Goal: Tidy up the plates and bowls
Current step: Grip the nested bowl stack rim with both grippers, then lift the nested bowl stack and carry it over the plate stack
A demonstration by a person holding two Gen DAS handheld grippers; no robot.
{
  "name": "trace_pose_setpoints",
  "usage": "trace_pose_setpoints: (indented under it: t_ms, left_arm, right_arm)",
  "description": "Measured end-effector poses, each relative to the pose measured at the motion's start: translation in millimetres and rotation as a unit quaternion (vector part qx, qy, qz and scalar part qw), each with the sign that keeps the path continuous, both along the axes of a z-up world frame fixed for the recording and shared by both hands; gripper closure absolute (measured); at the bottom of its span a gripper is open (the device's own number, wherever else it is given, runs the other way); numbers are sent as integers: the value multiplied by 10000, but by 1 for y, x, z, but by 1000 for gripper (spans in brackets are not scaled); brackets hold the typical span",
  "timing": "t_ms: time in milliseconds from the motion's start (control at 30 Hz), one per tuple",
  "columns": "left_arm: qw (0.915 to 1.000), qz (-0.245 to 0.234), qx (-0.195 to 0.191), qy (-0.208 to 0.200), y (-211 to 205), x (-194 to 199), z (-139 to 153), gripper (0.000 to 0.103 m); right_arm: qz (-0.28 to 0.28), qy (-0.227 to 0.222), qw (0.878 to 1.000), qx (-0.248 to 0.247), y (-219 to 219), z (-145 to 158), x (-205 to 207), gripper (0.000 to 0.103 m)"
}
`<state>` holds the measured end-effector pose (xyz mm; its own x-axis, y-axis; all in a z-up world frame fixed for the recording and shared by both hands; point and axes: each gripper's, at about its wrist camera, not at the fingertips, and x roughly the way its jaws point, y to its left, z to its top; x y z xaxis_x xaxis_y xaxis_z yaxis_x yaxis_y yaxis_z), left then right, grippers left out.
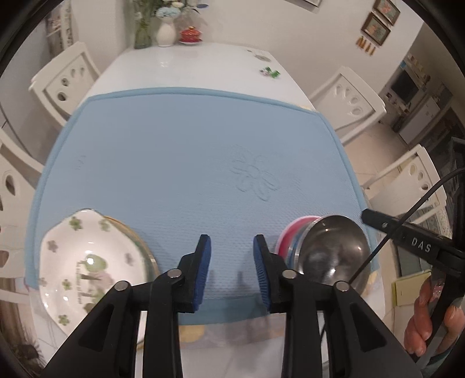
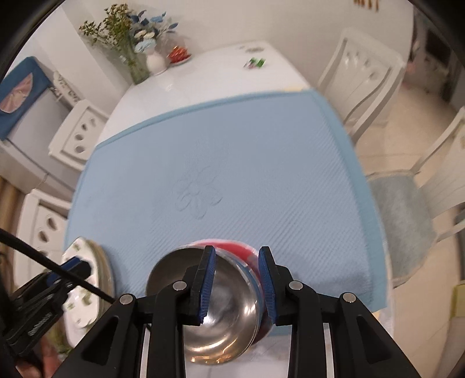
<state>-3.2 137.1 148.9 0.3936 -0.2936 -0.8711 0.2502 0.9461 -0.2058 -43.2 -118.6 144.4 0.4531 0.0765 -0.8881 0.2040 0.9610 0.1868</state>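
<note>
A white plate with green clover prints (image 1: 87, 267) sits on other plates at the near left of the blue mat (image 1: 189, 162); it also shows in the right wrist view (image 2: 78, 290). A steel bowl (image 1: 334, 250) sits nested on red and blue bowls (image 1: 293, 235) at the near right. My left gripper (image 1: 232, 273) is open and empty over the mat between the two stacks. My right gripper (image 2: 237, 285) is open, its jaws straddling the right rim of the steel bowl (image 2: 221, 314) and the red bowl (image 2: 232, 247) under it.
The white table (image 1: 189, 64) carries vases of flowers (image 1: 165, 26), a red lidded dish (image 1: 190, 35) and a small green item (image 1: 270, 72) at the far end. White chairs (image 1: 348, 99) stand on both sides. The mat's near edge (image 2: 363, 305) lies close to the table edge.
</note>
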Motion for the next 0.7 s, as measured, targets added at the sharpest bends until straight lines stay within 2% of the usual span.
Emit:
trace_pose_setpoints:
  t_ms: [133, 333, 533, 633, 667, 700]
  left_arm:
    - [9998, -29, 93, -176, 22, 6, 6, 73]
    - [9986, -41, 246, -476, 56, 9, 19, 72]
    - [9994, -79, 140, -321, 90, 7, 13, 72]
    - [9995, -234, -44, -202, 97, 7, 8, 72]
    - [9990, -390, -150, -147, 94, 6, 6, 72]
    - [9982, -543, -256, -76, 89, 6, 4, 71]
  right_arm:
    - [-239, -106, 9993, -249, 17, 15, -1, 74]
    - [-125, -38, 9999, -79, 71, 16, 1, 67]
    - [50, 19, 9999, 103, 112, 10, -7, 66]
    - [-132, -37, 9992, 385, 107, 10, -13, 65]
    - [-252, -91, 9989, 382, 103, 11, -16, 55]
    - [-388, -145, 9985, 364, 97, 12, -19, 39]
